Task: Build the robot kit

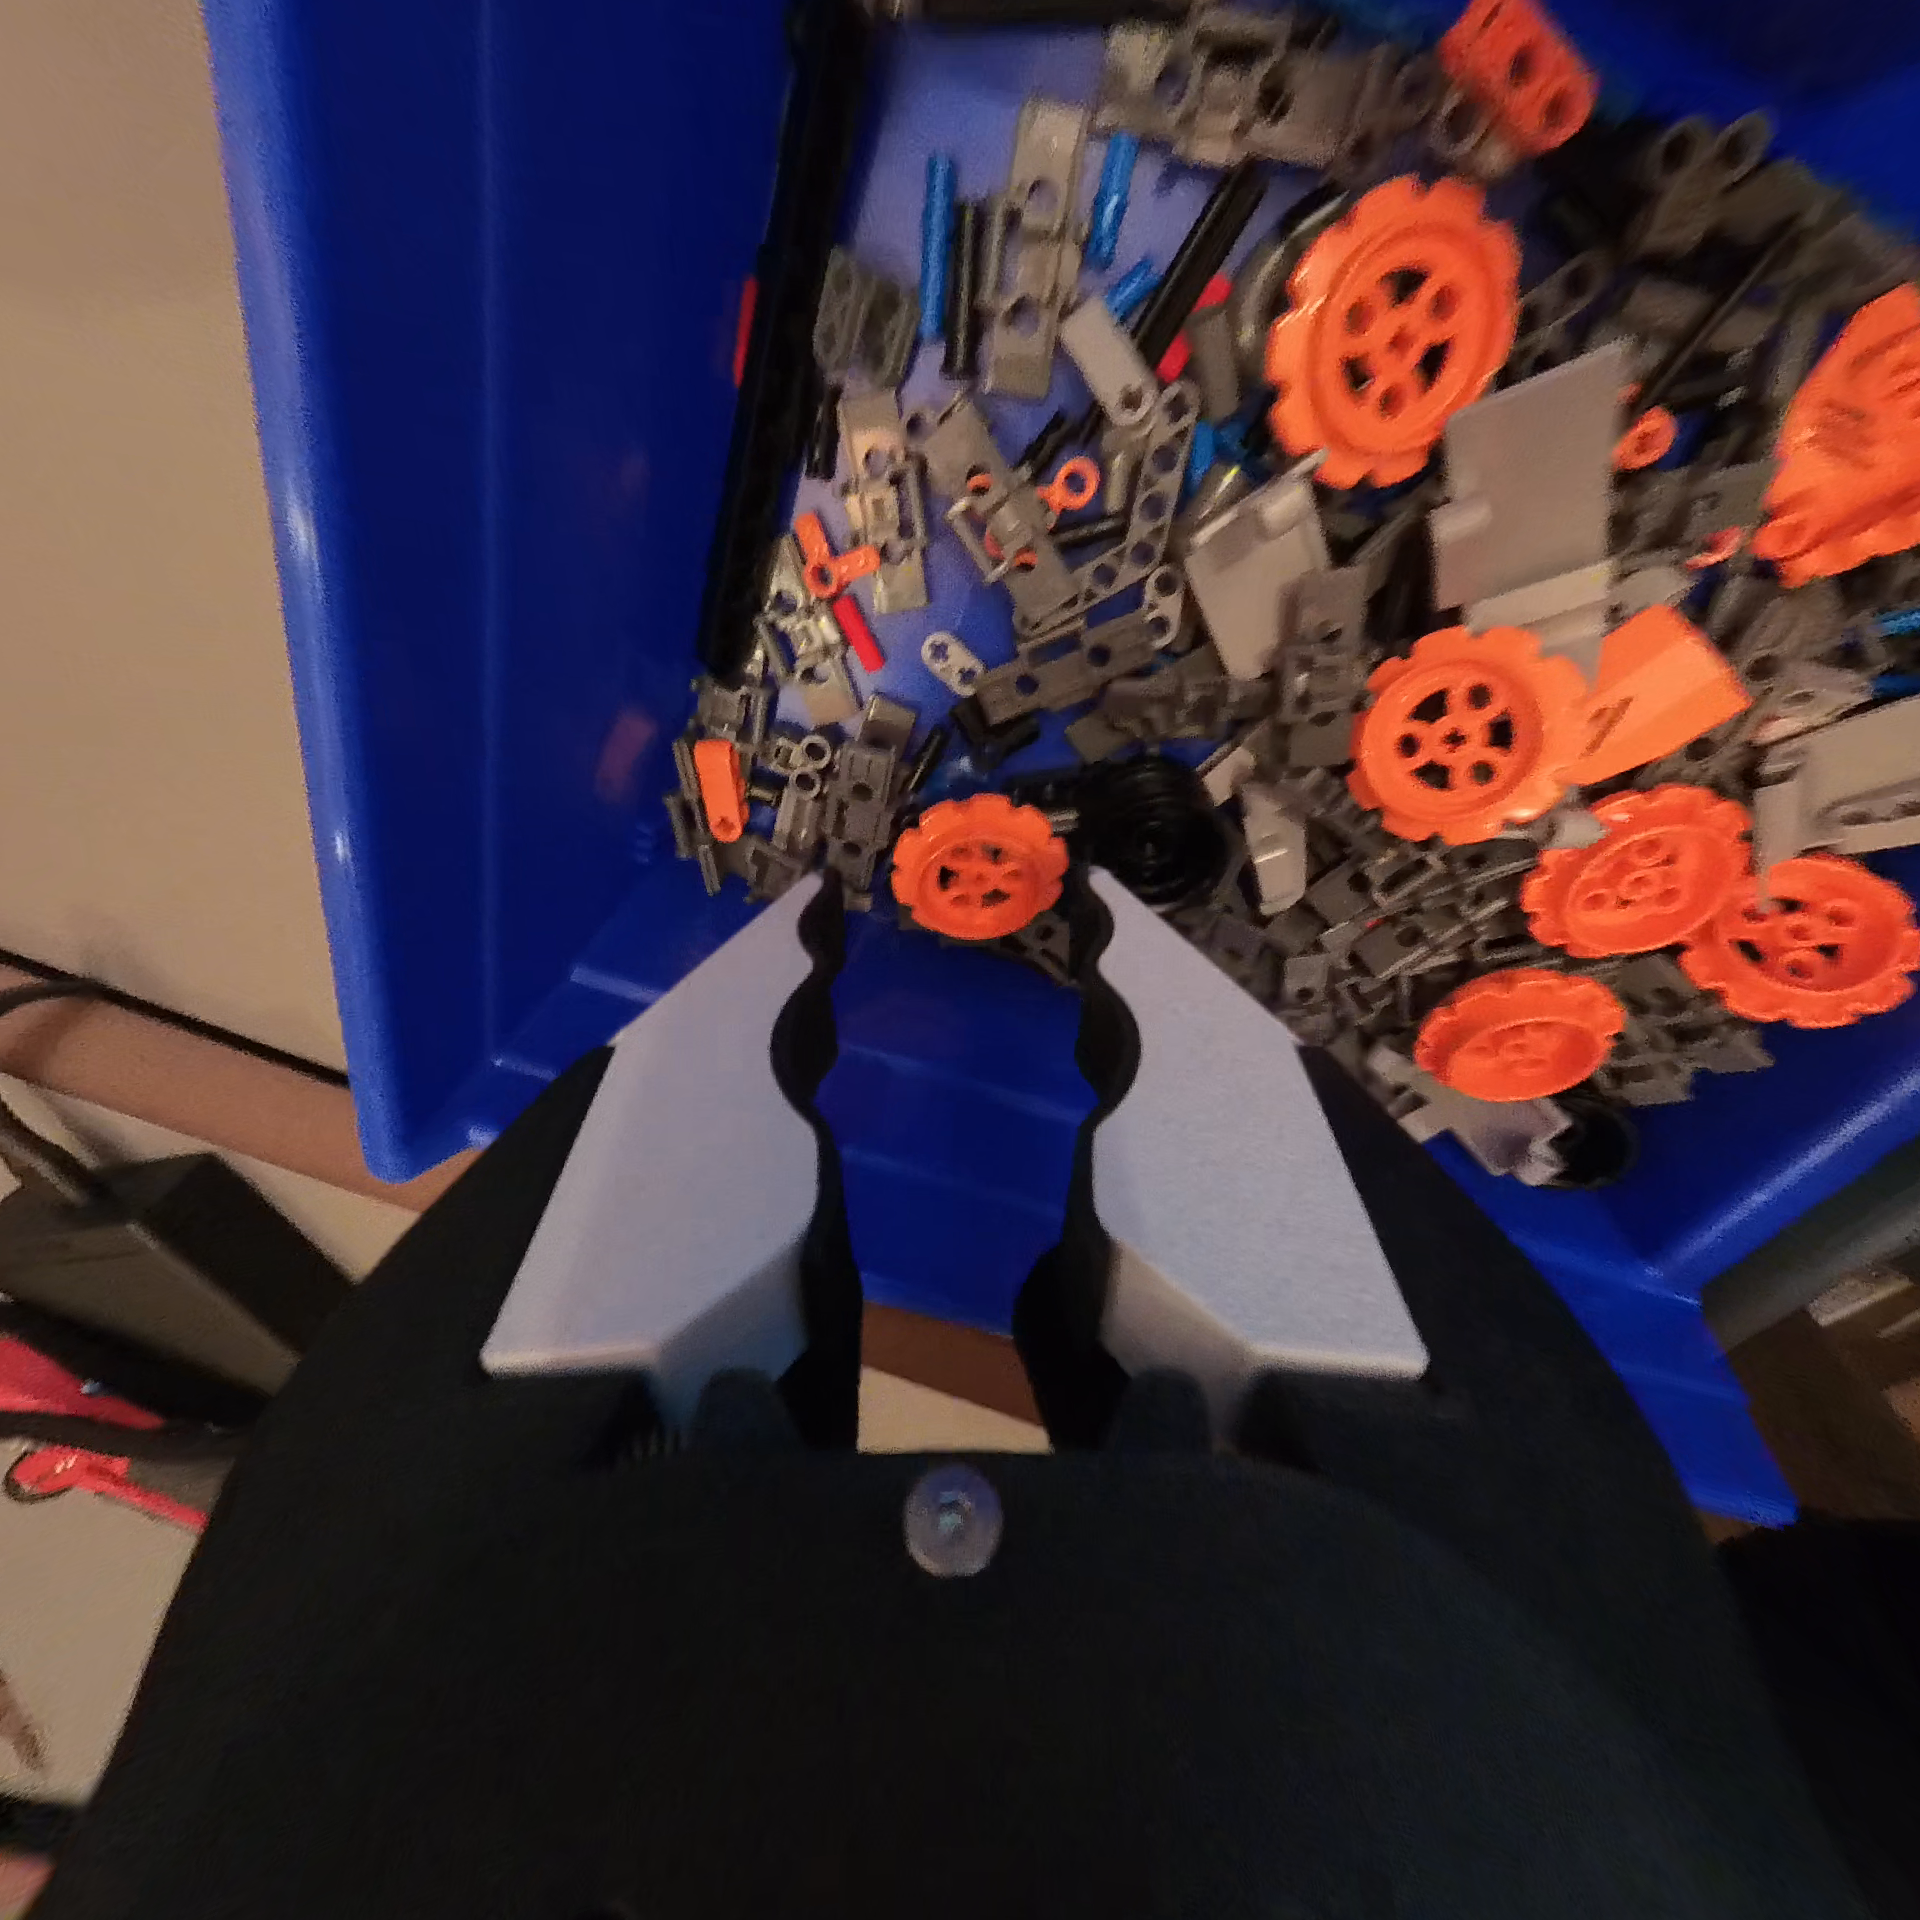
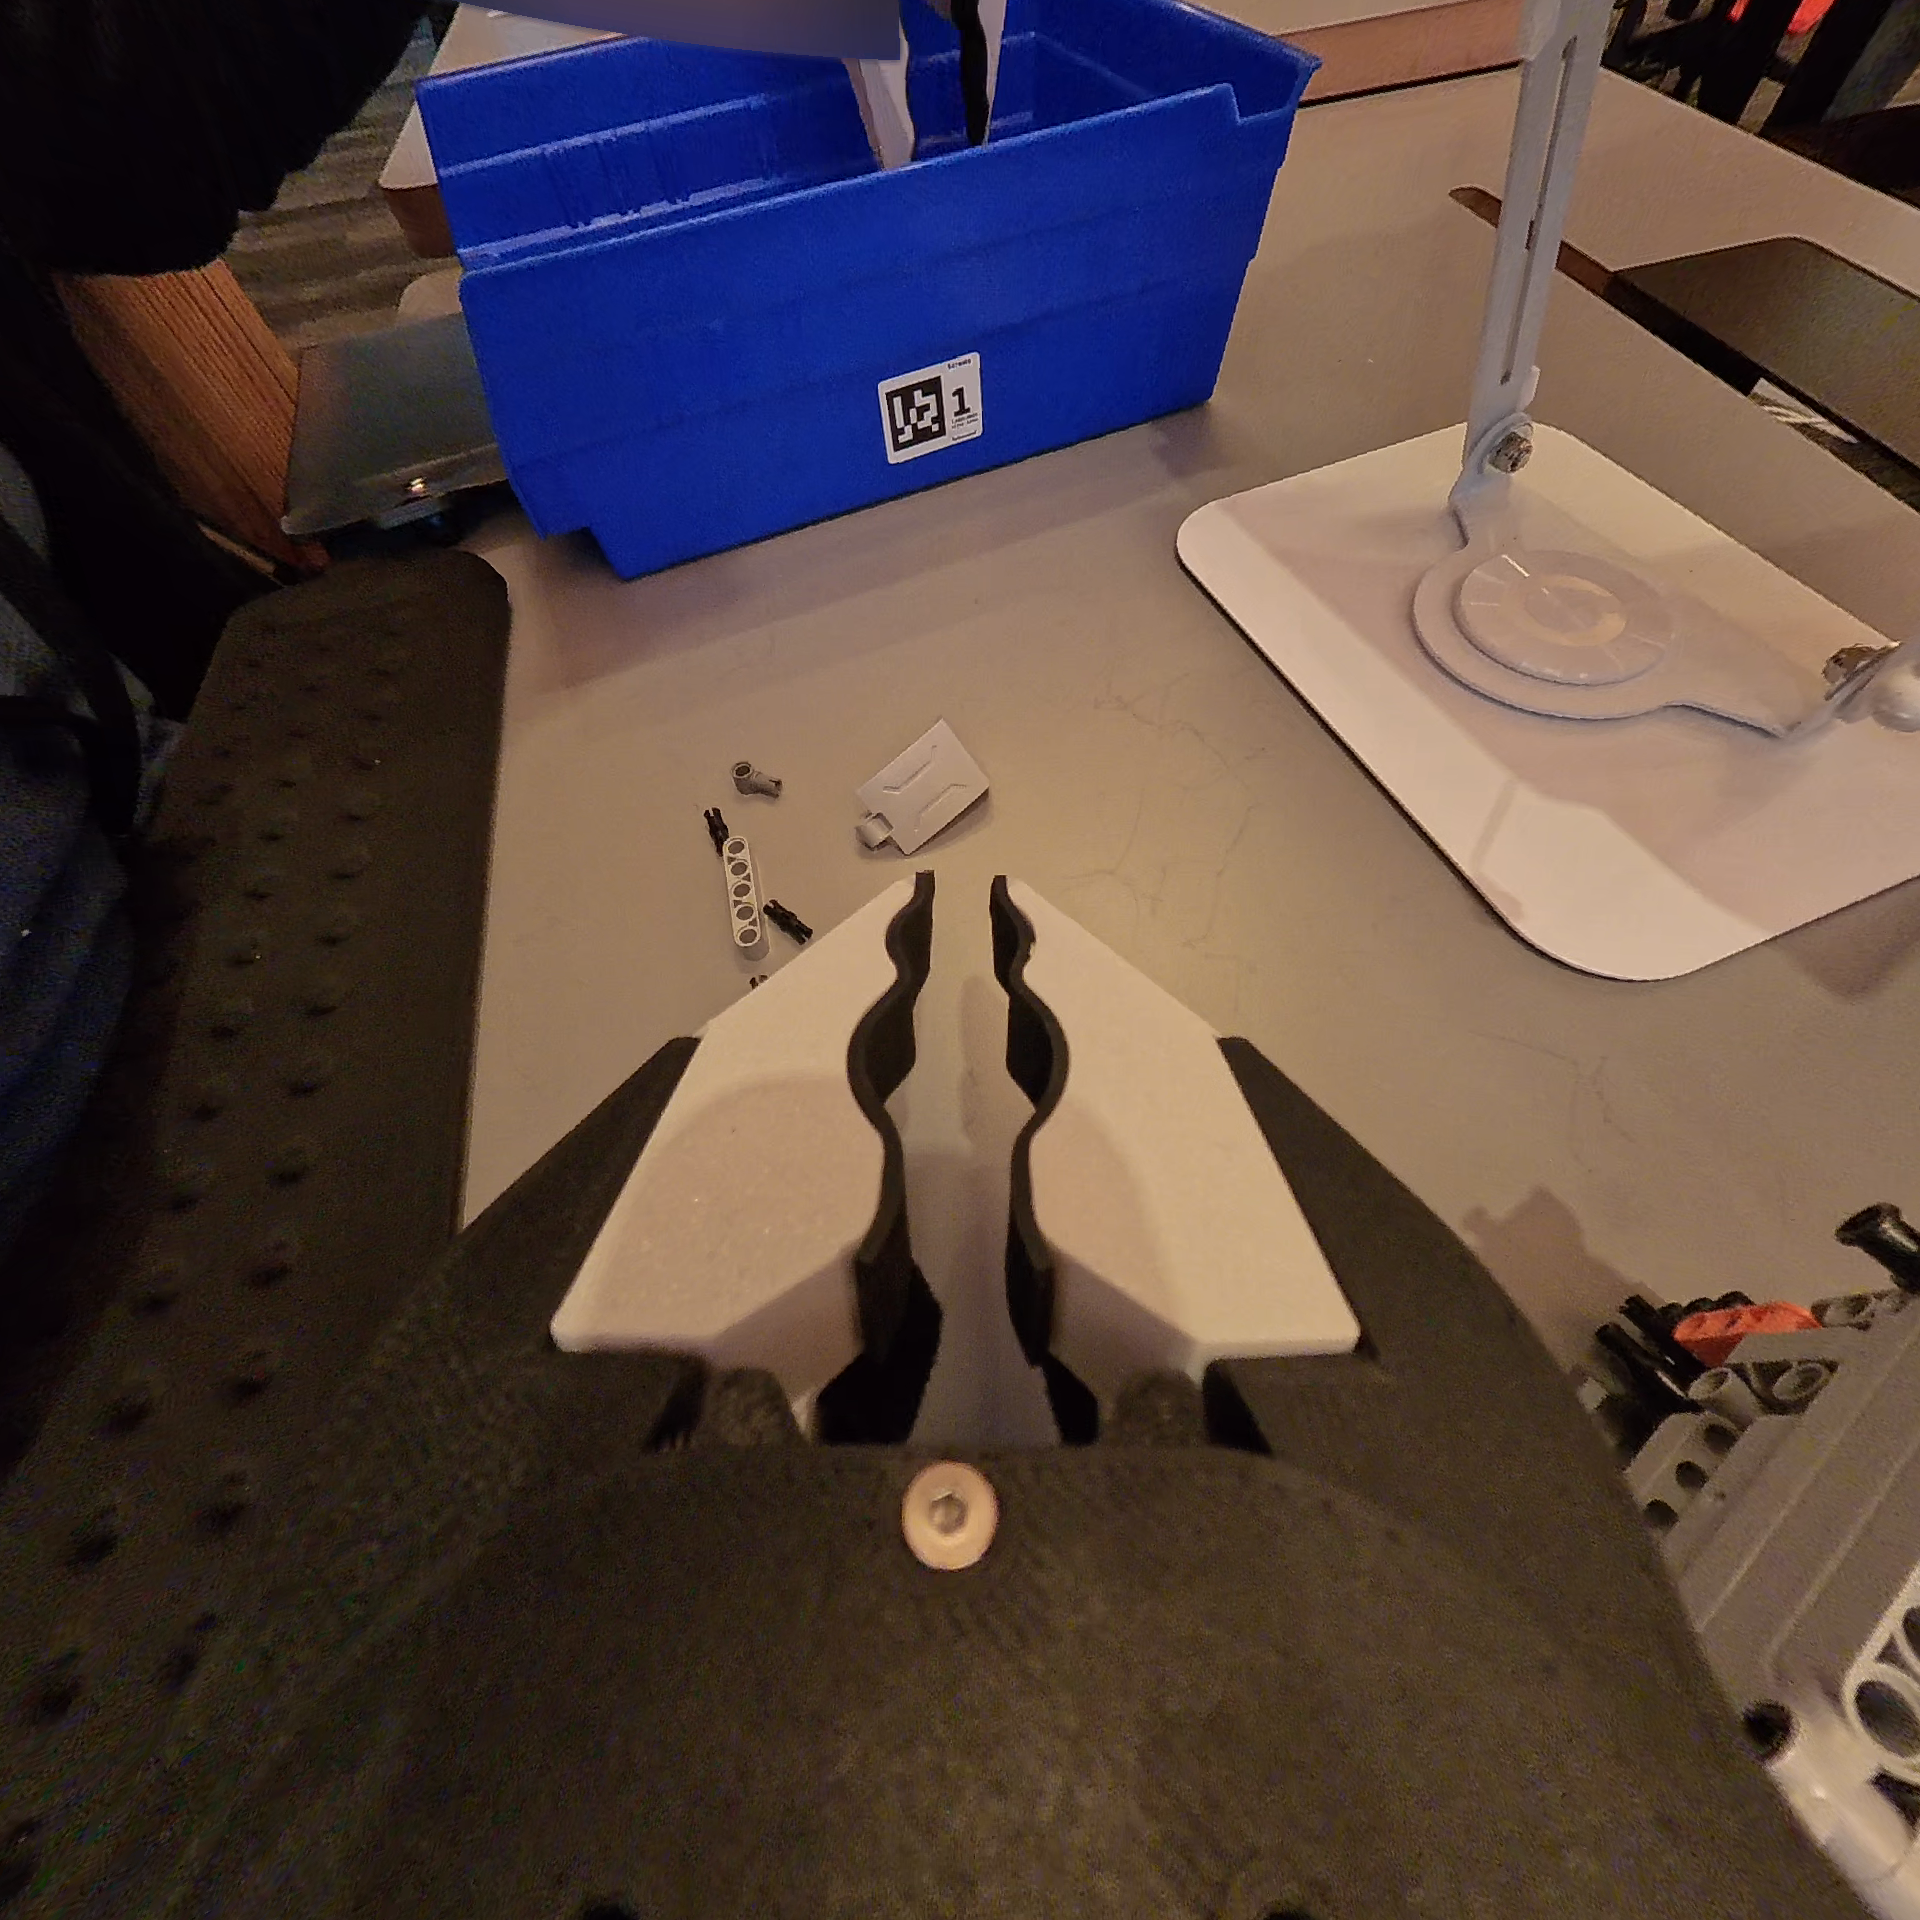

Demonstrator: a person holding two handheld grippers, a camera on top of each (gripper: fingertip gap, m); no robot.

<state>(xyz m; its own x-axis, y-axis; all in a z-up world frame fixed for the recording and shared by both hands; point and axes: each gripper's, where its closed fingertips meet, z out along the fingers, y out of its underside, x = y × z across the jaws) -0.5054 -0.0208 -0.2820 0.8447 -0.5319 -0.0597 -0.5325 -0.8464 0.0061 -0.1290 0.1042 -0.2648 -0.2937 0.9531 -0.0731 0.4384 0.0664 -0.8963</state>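
Observation:
My left gripper [image 1: 961,899] is open and reaches into a blue bin [image 1: 499,520] full of building-toy parts. A small orange toothed wheel [image 1: 979,868] lies between its fingertips, with a black round part [image 1: 1148,831] just to the right; I cannot tell whether the pads touch the wheel. My right gripper [image 2: 961,883] hovers over the grey table [image 2: 1195,935], its jaws a narrow gap apart with nothing between them. Just ahead of it lie a grey panel piece [image 2: 923,790], a light grey holed beam [image 2: 743,907], black pins [image 2: 788,920] and a small grey connector [image 2: 755,779].
The bin holds several larger orange wheels [image 1: 1392,332], grey beams and black pins. In the right wrist view, the blue bin [image 2: 852,312] stands at the back with the left gripper [image 2: 935,125] in it. A white stand base [image 2: 1558,727] is right, a partial grey assembly [image 2: 1766,1392] lower right, a black dotted mat [image 2: 312,935] left. Some 40 centimeters of space lies between my two pairs of fingers. The small grey connector [image 2: 755,779] sits 12 centimeters or so from the ends of my right fingers.

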